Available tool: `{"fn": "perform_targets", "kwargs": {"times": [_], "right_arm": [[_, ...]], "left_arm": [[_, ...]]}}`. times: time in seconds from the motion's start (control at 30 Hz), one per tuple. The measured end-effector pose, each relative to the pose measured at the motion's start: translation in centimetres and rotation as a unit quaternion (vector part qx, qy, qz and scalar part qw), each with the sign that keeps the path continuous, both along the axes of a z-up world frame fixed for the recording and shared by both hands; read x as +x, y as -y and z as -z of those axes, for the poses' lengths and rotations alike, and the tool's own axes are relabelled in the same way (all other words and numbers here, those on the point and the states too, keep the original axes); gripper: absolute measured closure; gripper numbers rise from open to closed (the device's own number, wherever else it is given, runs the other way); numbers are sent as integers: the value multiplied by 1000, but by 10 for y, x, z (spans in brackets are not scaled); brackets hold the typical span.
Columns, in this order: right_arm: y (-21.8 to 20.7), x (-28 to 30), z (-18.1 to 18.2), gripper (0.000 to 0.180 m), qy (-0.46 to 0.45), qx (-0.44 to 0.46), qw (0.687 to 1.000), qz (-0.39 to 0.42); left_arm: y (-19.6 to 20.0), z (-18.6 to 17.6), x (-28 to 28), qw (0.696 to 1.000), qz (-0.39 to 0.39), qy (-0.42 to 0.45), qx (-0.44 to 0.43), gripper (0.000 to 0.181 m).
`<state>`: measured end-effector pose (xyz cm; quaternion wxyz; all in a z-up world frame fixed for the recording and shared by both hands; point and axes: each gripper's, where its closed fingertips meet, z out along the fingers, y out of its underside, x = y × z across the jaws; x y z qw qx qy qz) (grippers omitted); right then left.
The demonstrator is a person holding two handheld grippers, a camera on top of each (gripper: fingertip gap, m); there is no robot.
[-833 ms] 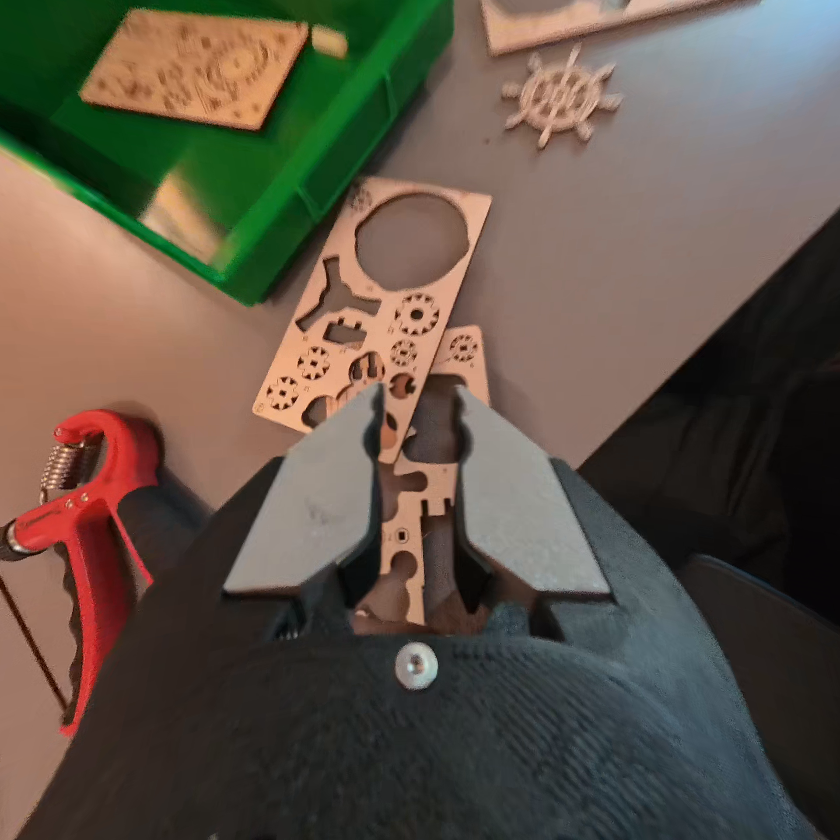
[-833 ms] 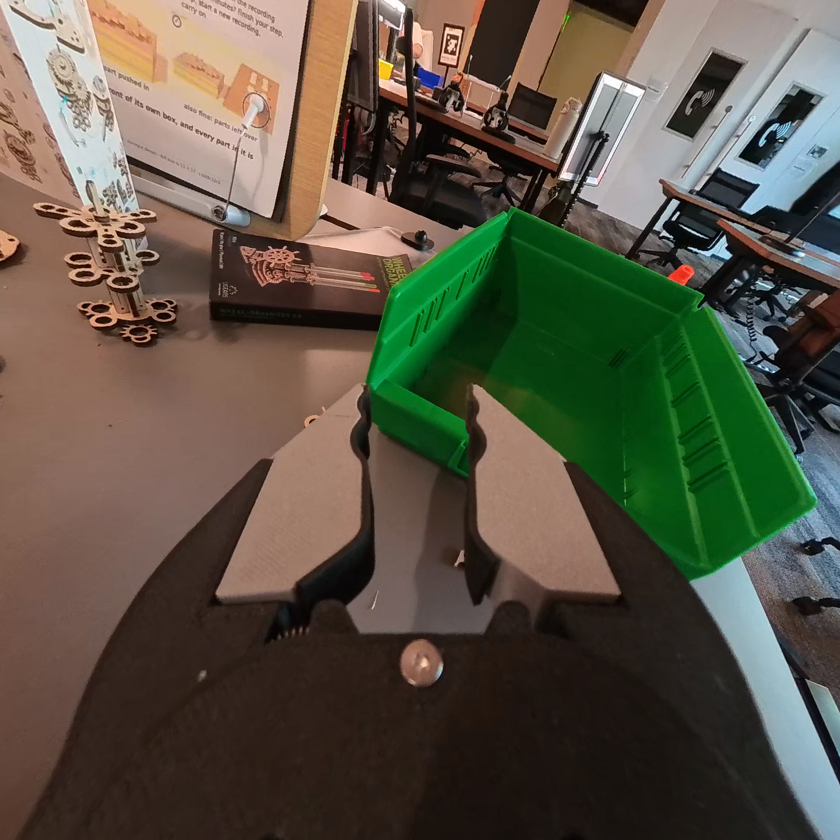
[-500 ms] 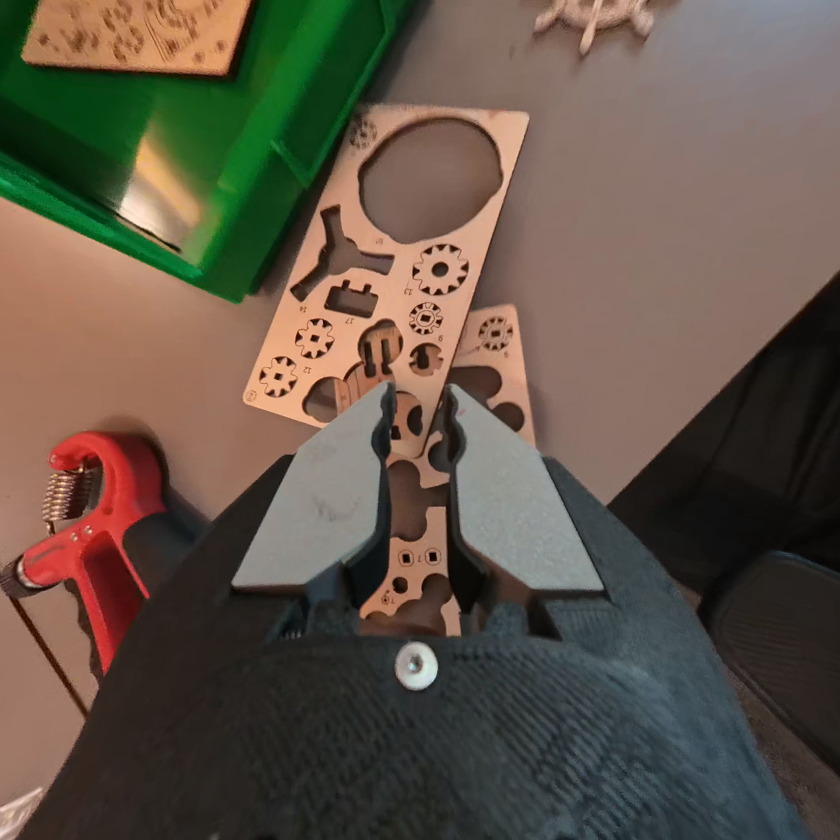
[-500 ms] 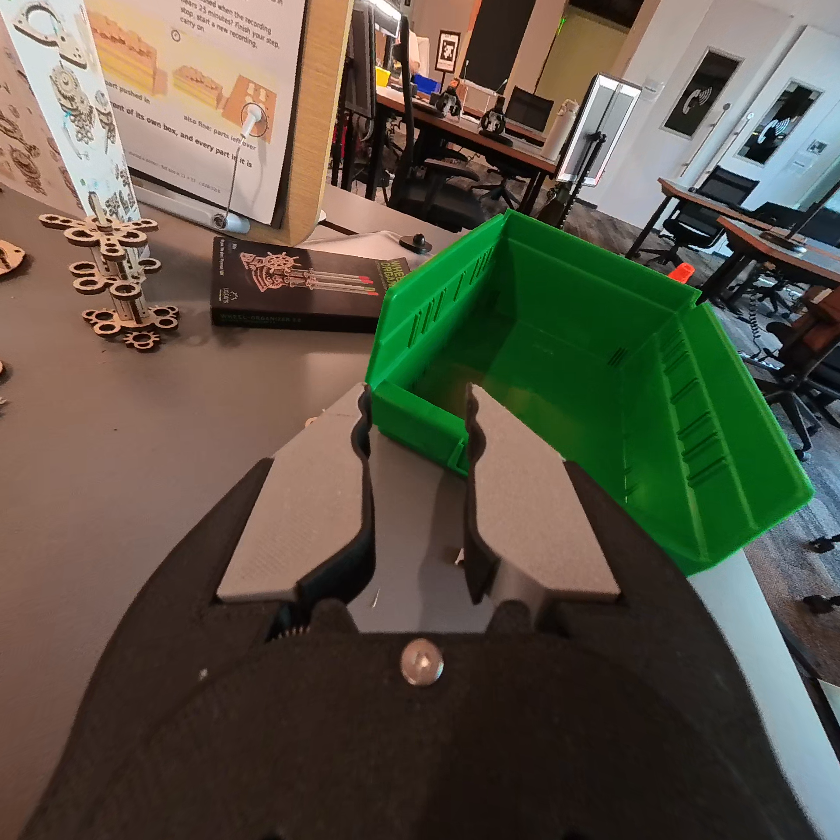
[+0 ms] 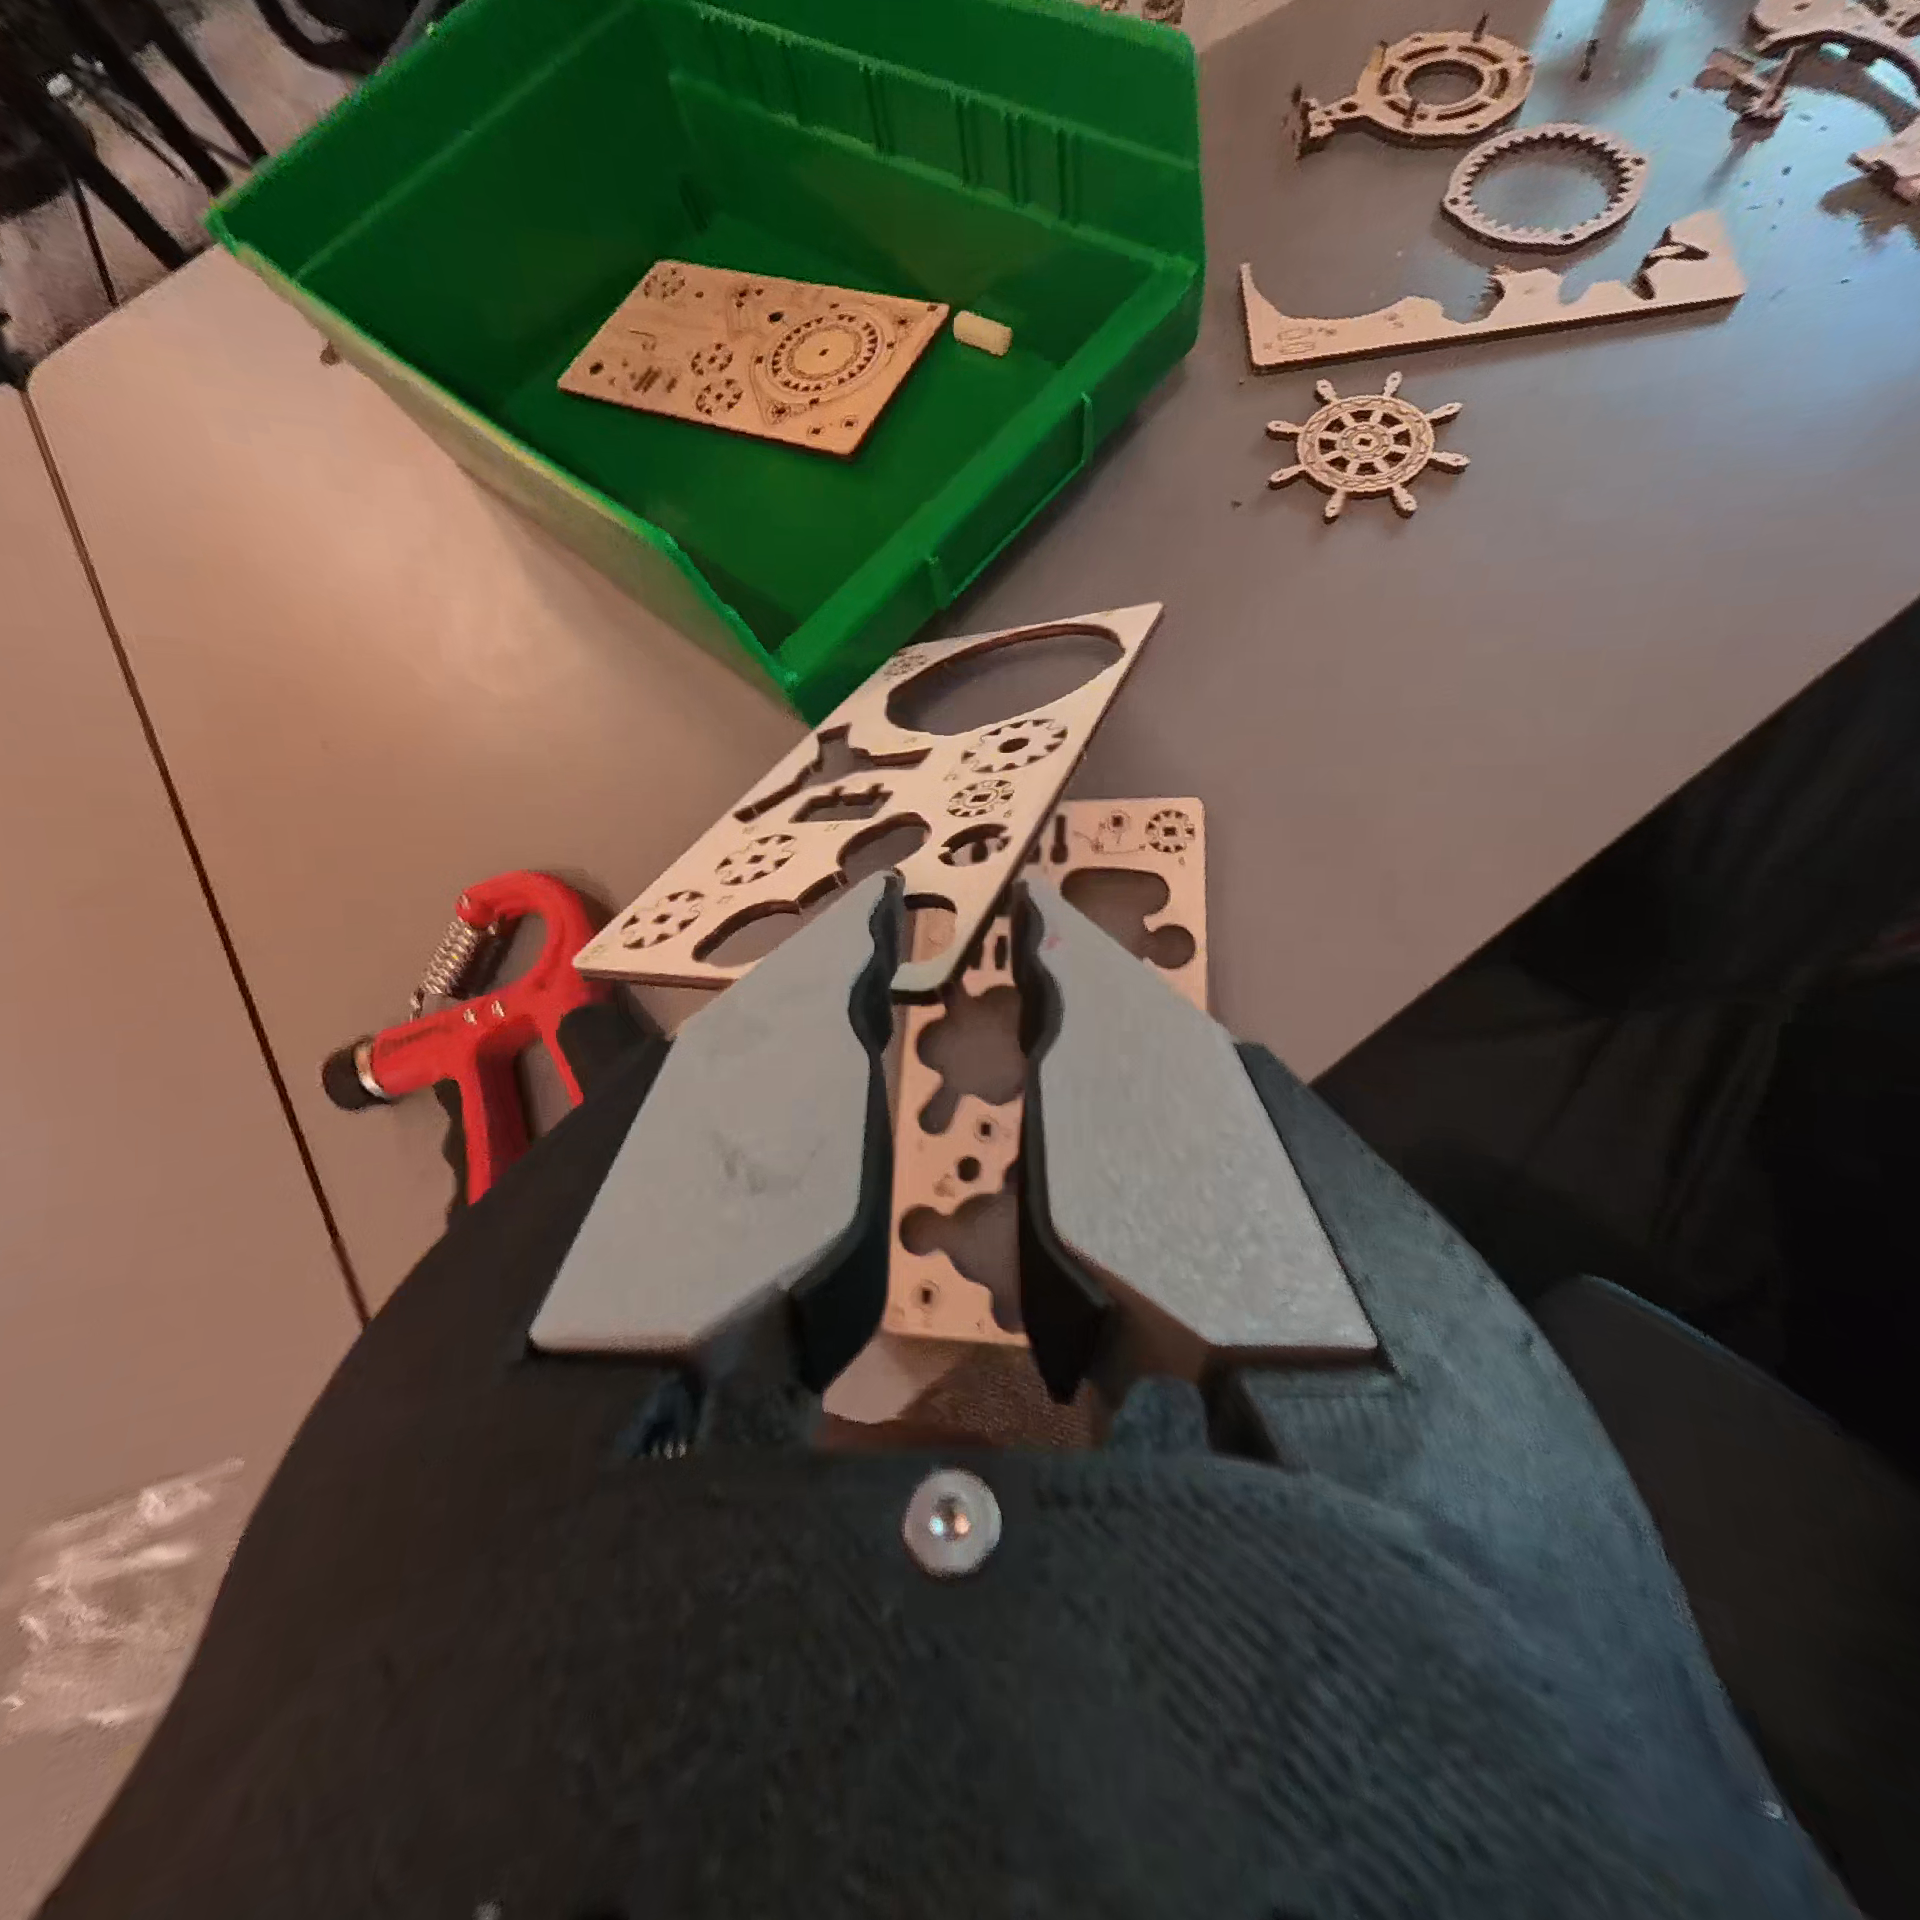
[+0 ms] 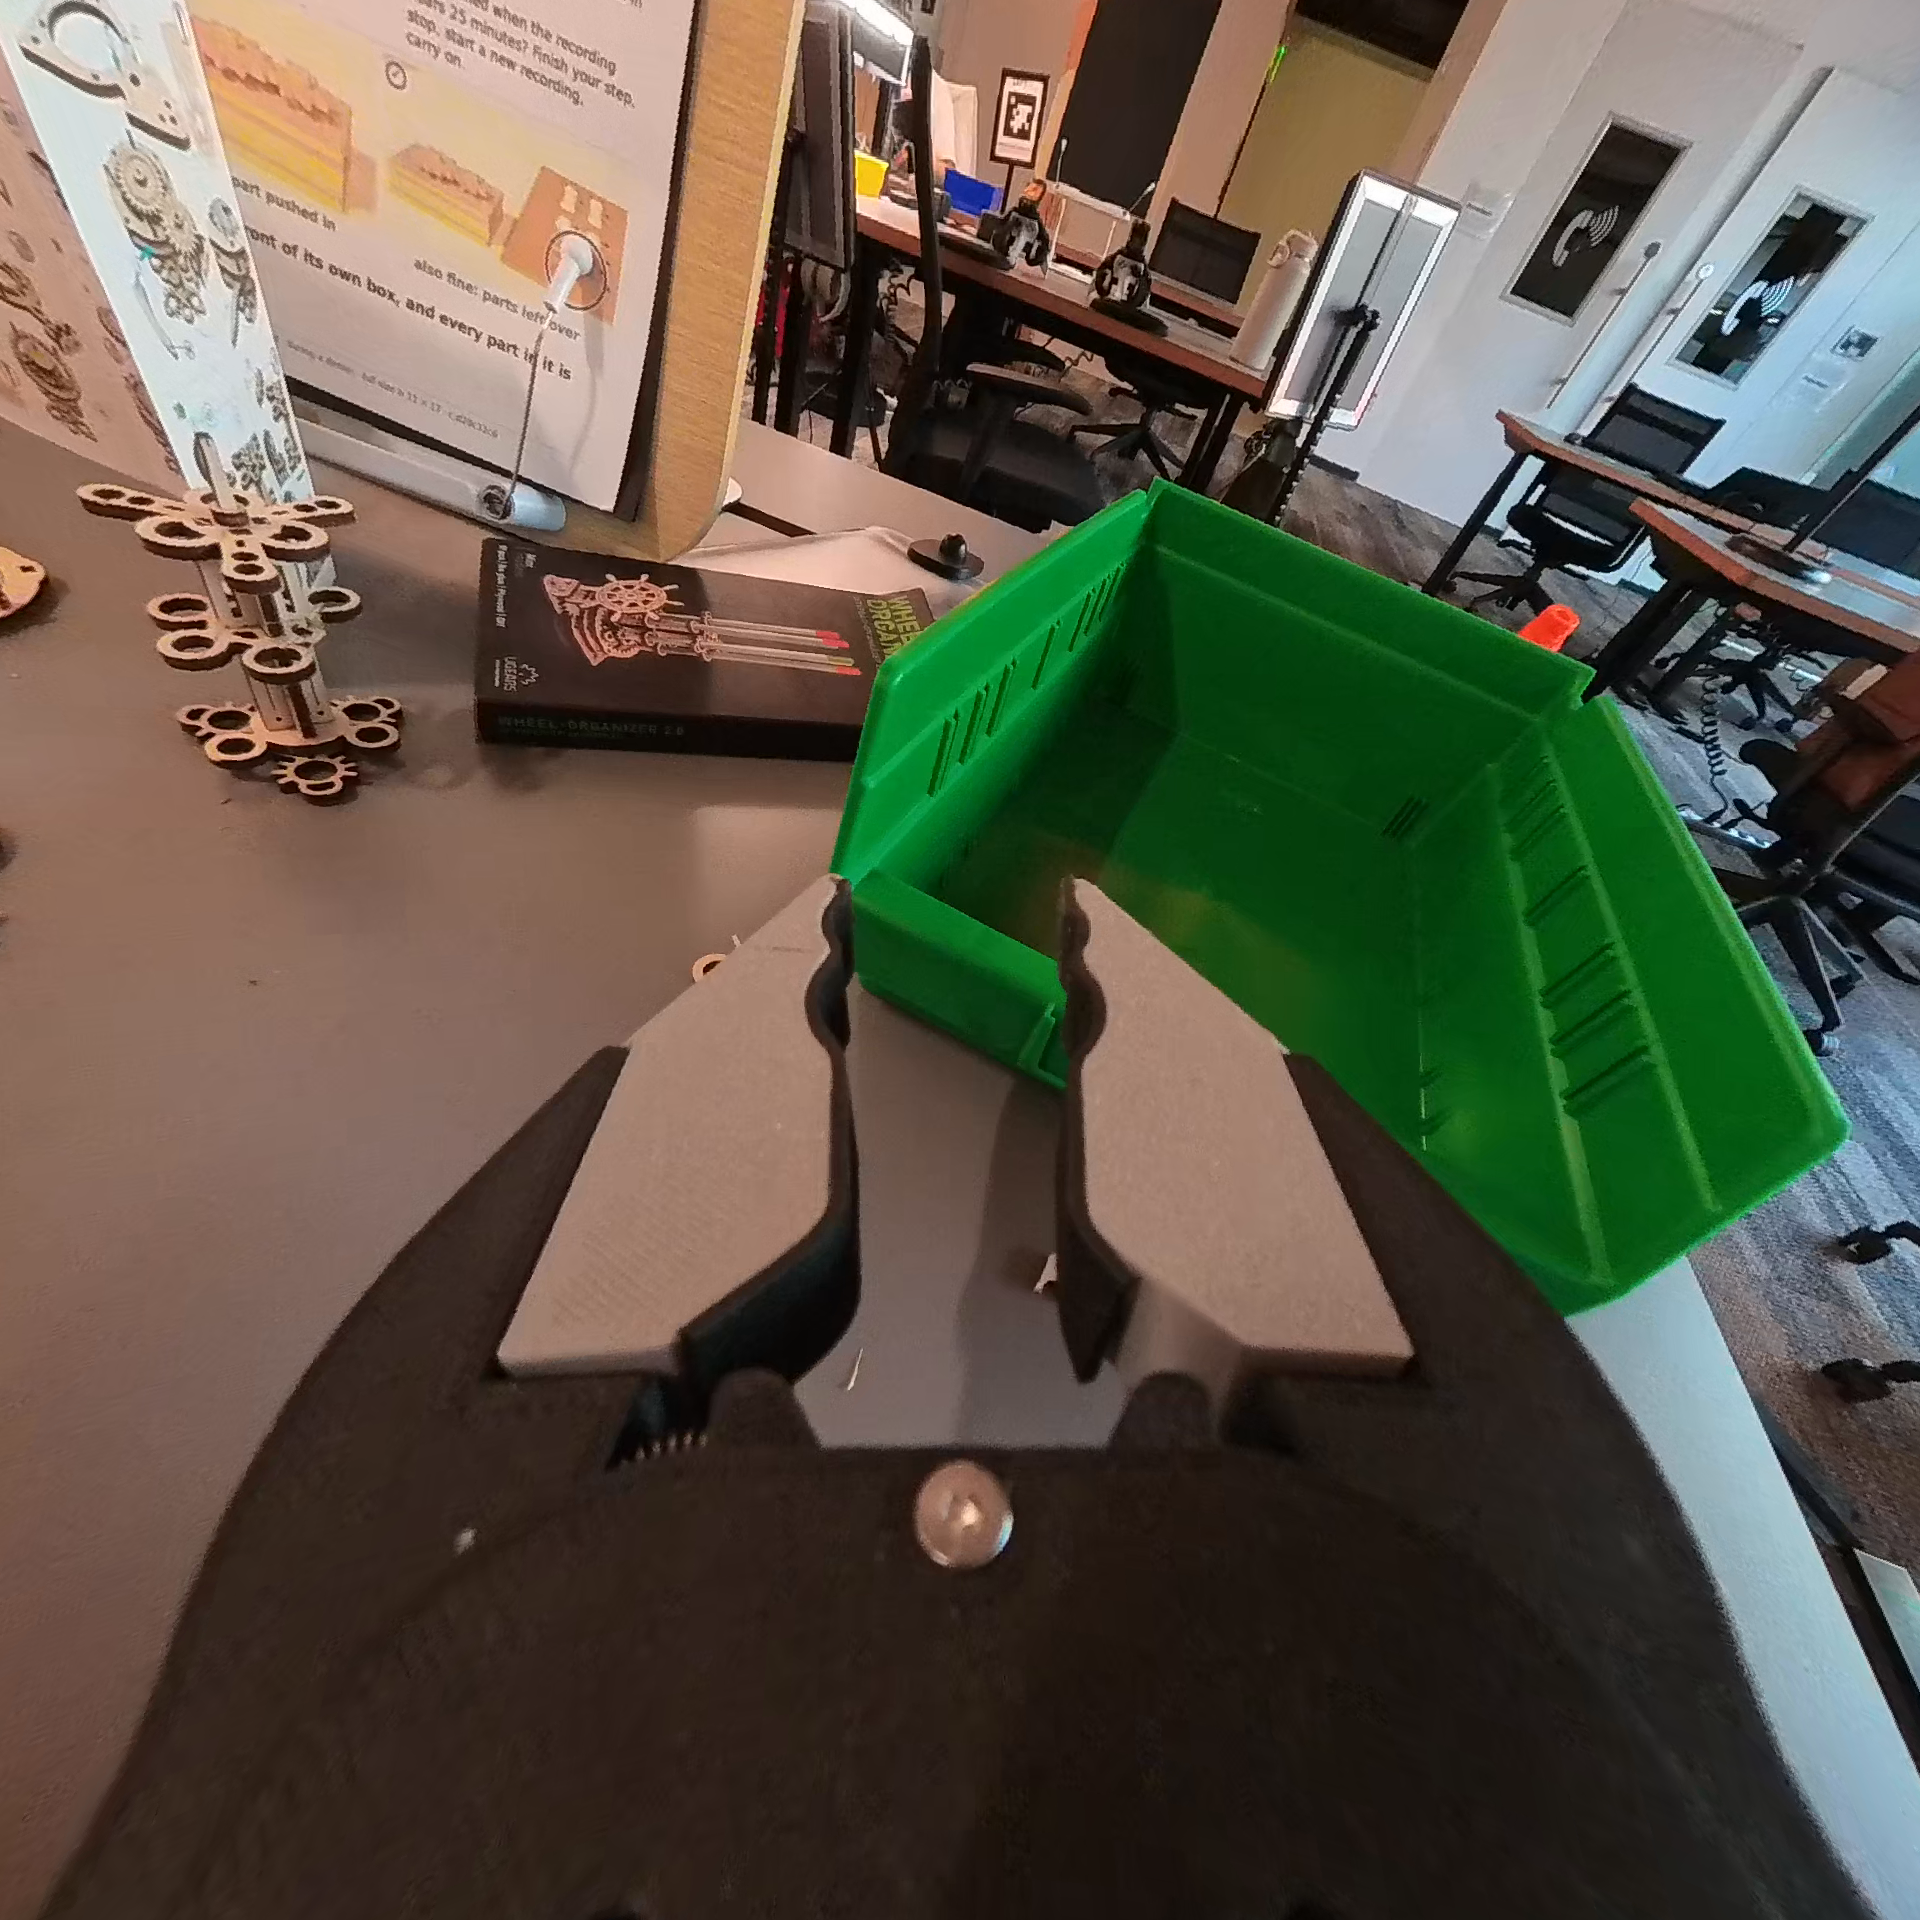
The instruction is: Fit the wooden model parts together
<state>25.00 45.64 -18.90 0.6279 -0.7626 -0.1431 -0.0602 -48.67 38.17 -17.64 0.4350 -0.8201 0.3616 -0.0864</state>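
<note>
My left gripper (image 5: 954, 914) has its fingers closed in on the near corner of a cut-out wooden sheet (image 5: 691, 878). The sheet tilts up off a second cut-out sheet (image 5: 1190, 977) that lies flat under the gripper. A ship's-wheel part (image 5: 1361, 447), a toothed ring (image 5: 1543, 187) and a round frame part (image 5: 1434, 88) lie on the table further off. A partly built wooden stack (image 6: 260, 644) stands at the far left in the right wrist view. My right gripper (image 6: 951, 904) is open and empty, just above the table in front of an empty green bin (image 6: 1610, 987).
A second green bin (image 5: 1184, 156) holds an uncut wooden sheet (image 5: 758, 358) and a small peg (image 5: 982, 332). A red hand-grip trainer (image 5: 488, 1018) lies left of the gripper. A leftover sheet strip (image 5: 1486, 301) lies at the back. A black box (image 6: 707, 665) and an instruction board (image 6: 447, 208) stand behind. The table edge (image 5: 1558, 862) is close on the right. The tips of one gripper are about 75 cm away from the tips of the other. Measured from the fingertips, the partly built wooden stack (image 6: 260, 644) is 20 cm or so from the right gripper and 55 cm from the left.
My left gripper's fingers have narrowed onto the sheet's corner, and the gripper has tilted up so the whole bin shows. The right gripper has hardly moved.
</note>
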Motion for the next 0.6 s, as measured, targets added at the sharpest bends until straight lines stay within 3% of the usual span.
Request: {"fn": "perform_targets", "kwargs": {"times": [0.03,0.17,0.23,0.43,0.6], "right_arm": [[0,0,0,144,0,1,1000,1],[0,2,-1,142,-6,1,1000,4],[-2,4,1,142,-9,-3,1000,6],[-3,7,5,141,6,-12,1000,19],[-2,13,6,141,2,-14,999,33]], "left_arm": [[6,5,0,1000,-8,8,-7,163],[26,52,1,998,-43,1,-50,162],[25,60,0,997,-60,4,-46,149],[3,6,8,994,-64,83,14,145],[-55,-10,8,985,-112,106,75,136]]}}
